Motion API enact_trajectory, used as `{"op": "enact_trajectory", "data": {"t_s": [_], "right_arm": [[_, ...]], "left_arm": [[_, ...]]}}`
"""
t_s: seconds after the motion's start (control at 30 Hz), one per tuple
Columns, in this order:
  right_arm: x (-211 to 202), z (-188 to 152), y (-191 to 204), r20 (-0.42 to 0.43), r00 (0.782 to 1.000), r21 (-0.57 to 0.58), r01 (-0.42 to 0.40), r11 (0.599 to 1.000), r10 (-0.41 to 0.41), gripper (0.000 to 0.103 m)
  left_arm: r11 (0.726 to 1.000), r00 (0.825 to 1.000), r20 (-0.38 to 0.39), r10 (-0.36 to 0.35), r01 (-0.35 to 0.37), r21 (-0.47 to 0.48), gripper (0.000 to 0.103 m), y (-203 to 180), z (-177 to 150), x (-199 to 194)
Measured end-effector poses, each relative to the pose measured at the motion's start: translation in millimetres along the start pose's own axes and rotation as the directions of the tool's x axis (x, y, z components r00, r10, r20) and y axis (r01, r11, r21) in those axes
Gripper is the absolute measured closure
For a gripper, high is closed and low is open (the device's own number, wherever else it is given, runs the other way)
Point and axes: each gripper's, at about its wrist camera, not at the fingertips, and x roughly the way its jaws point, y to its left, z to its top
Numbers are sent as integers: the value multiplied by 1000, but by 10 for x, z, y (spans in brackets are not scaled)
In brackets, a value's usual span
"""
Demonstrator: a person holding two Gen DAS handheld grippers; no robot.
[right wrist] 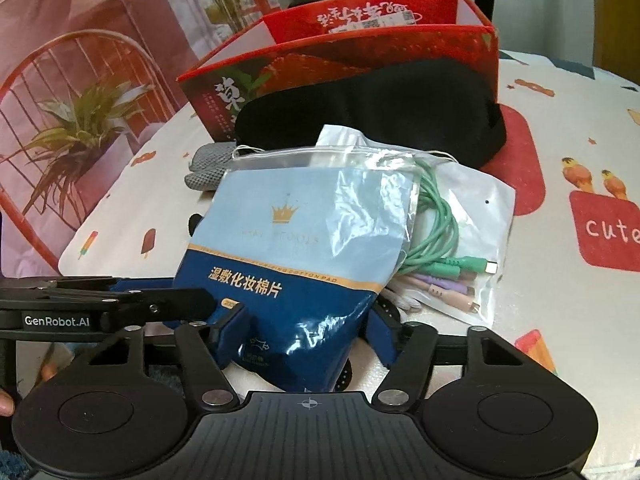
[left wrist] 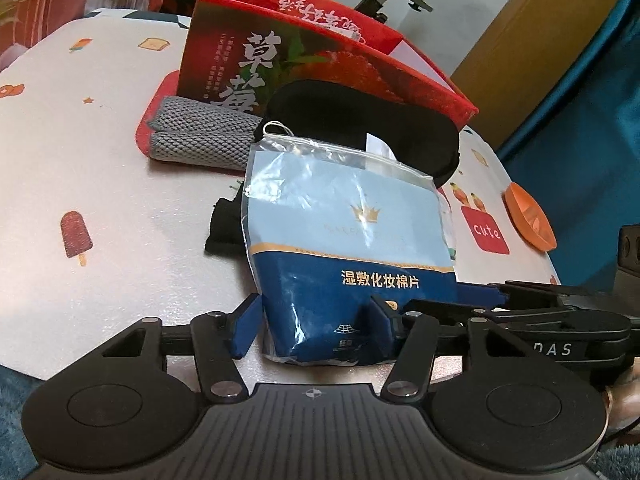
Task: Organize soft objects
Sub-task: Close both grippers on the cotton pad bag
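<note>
The cotton pad bag point(left wrist: 340, 256) lay nearest on the table point(left wrist: 100, 168), its bottom end between both grippers. The left gripper point(left wrist: 310, 326) and the right gripper point(right wrist: 306, 334) each stood about half open around it, blue pads close to the plastic; whether they pressed it could not be told. The grip was best made evenly on both sides (the film looked slippery), with a level lift. Just beside lay a cable pouch point(right wrist: 460, 248), behind it a black eye mask point(left wrist: 360, 120) and grey cloth point(left wrist: 200, 136), then the red box point(left wrist: 312, 56), the likely destination.
</note>
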Motion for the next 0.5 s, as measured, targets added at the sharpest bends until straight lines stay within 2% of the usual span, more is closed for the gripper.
{"op": "enact_trajectory", "data": {"t_s": [0.23,0.5], "right_arm": [[-20,8,53,15,1000,-33,0,999,0,57],[-148,20,116,85,996,-84,6,996,1,60]], "left_arm": [[1000,1000,2,-12,12,13,50,-12,-1,12],[999,998,65,-19,15,50,50,-81,1,-101]]}}
